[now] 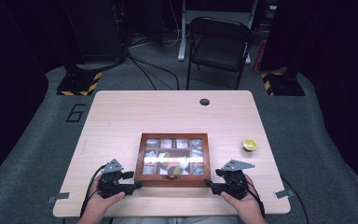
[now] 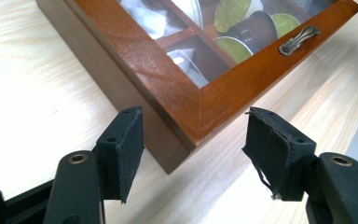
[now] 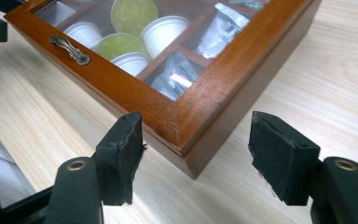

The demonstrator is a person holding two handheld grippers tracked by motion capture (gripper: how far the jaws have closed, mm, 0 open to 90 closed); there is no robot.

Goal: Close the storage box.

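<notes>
A brown wooden box [image 1: 173, 181] with a glass lid lies at the table's near middle. Through the glass I see green and white capsules and foil packets in compartments. A small metal handle [image 2: 298, 39] [image 3: 70, 49] sits on the lid's front rail. My left gripper [image 1: 138, 185] is open at the box's near left corner [image 2: 186, 140], which sits between the jaws. My right gripper [image 1: 208, 184] is open at the near right corner [image 3: 186, 149], jaws either side of it. Neither touches the wood.
A half lime [image 1: 249, 144] lies on the table right of the box. A round cable hole [image 1: 204, 101] is near the far edge. A black folding chair [image 1: 219, 44] stands beyond the table. Bare tabletop [image 1: 121, 121] surrounds the box.
</notes>
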